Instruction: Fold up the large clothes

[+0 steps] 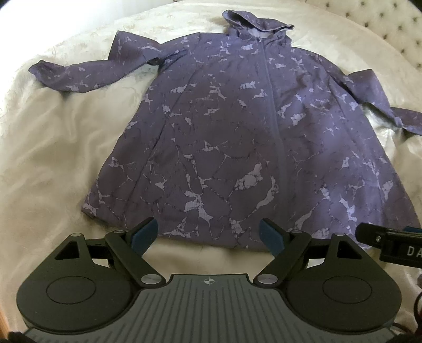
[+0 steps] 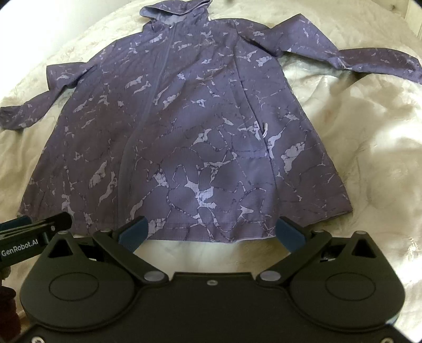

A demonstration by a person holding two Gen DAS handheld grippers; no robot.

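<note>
A purple hooded jacket with a pale marbled print lies flat, front up and zipped, on a cream bedspread. Its hood is at the far end and both sleeves are spread out sideways. It also shows in the right wrist view. My left gripper is open and empty, just short of the jacket's near hem. My right gripper is open and empty, at the same hem, further right. The right gripper's tip shows in the left wrist view, and the left gripper's tip shows in the right wrist view.
The cream bedspread lies wrinkled around the jacket on all sides. A tufted cream headboard stands at the far right. A pocket zipper pull lies on the jacket's right front.
</note>
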